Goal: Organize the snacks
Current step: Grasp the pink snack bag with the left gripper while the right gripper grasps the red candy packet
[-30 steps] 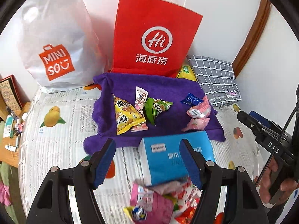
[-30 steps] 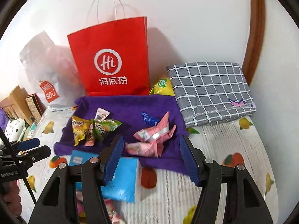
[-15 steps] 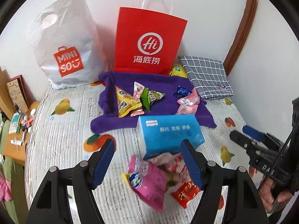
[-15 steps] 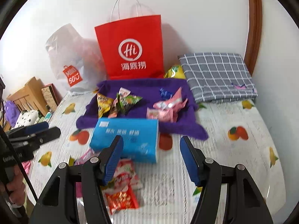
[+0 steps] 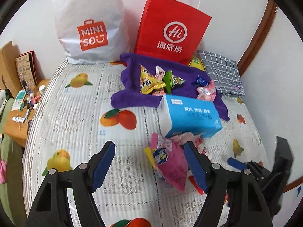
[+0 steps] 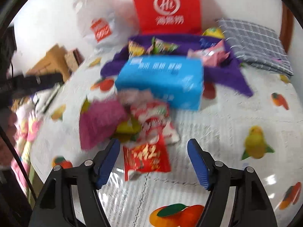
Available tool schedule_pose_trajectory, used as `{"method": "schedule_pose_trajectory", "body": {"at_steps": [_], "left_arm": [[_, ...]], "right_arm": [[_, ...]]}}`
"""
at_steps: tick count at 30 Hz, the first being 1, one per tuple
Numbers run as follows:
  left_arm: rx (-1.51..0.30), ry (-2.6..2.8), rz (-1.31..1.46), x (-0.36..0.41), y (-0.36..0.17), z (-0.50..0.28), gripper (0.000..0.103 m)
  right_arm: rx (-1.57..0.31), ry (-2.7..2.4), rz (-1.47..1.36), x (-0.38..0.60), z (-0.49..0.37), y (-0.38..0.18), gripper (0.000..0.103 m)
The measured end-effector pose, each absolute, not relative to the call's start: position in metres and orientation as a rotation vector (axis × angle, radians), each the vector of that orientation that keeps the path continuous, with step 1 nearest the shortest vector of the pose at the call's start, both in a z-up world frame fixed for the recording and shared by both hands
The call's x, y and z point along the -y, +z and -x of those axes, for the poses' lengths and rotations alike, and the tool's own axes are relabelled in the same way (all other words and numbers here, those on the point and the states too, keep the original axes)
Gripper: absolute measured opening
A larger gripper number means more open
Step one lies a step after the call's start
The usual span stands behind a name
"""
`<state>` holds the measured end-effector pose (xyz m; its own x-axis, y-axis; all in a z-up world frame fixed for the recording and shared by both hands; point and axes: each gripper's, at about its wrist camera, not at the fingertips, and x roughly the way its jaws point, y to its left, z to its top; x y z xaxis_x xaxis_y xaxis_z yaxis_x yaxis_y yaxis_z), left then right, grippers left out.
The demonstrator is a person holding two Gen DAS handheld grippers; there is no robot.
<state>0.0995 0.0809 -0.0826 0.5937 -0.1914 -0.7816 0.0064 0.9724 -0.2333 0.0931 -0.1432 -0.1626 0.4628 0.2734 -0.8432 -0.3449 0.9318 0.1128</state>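
Note:
A pile of snacks lies on the fruit-print sheet [image 5: 75, 117] in front of a blue tissue pack [image 5: 191, 117]. My left gripper [image 5: 149, 147] is open, with a pink packet [image 5: 170, 162] just ahead of its right finger and untouched. My right gripper [image 6: 153, 143] hovers low over the pile in a blurred view. Its jaws are opening, and a red packet [image 6: 145, 158] lies between them without being pressed. Beyond it are the pink packet [image 6: 100, 121] and red-and-white packets [image 6: 151, 117]. Behind the pack, a purple towel [image 5: 132, 98] holds yellow [image 5: 149, 83], green [image 5: 172, 81] and pale pink [image 5: 206, 92] packets.
A red paper bag [image 5: 170, 34] and a white Miniso bag [image 5: 90, 28] stand against the wall. A grey checked cloth [image 5: 221, 71] lies at the back right. A wooden side table [image 5: 20, 109] with small items sits off the bed's left edge.
Both views have pulled back from the purple towel to the near snack pile. The right gripper has dropped low over the red packet and its jaws have widened. The left jaws widened slightly.

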Motion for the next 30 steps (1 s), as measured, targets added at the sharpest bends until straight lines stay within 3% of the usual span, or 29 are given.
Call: {"method": "schedule_pose_trajectory", "body": {"at_steps": [12,20,30], "left_arm": [[-0.963,-0.158,0.201,-0.076,-0.103,-0.098,0.074],[-0.975,-0.207,0.202,-0.07,-0.116,-0.107,0.074],[-0.982,-0.273,0.197,-0.06,-0.126,-0.116,0.074]], "right_arm": [[-1.028,0.373,0.24,0.114,-0.086,-0.199,0.08],[-0.959,0.383,0.224,0.117,-0.072,-0.194,0.053],[-0.9,0.383,0.136,0.139,-0.063,-0.165,0.052]]}}
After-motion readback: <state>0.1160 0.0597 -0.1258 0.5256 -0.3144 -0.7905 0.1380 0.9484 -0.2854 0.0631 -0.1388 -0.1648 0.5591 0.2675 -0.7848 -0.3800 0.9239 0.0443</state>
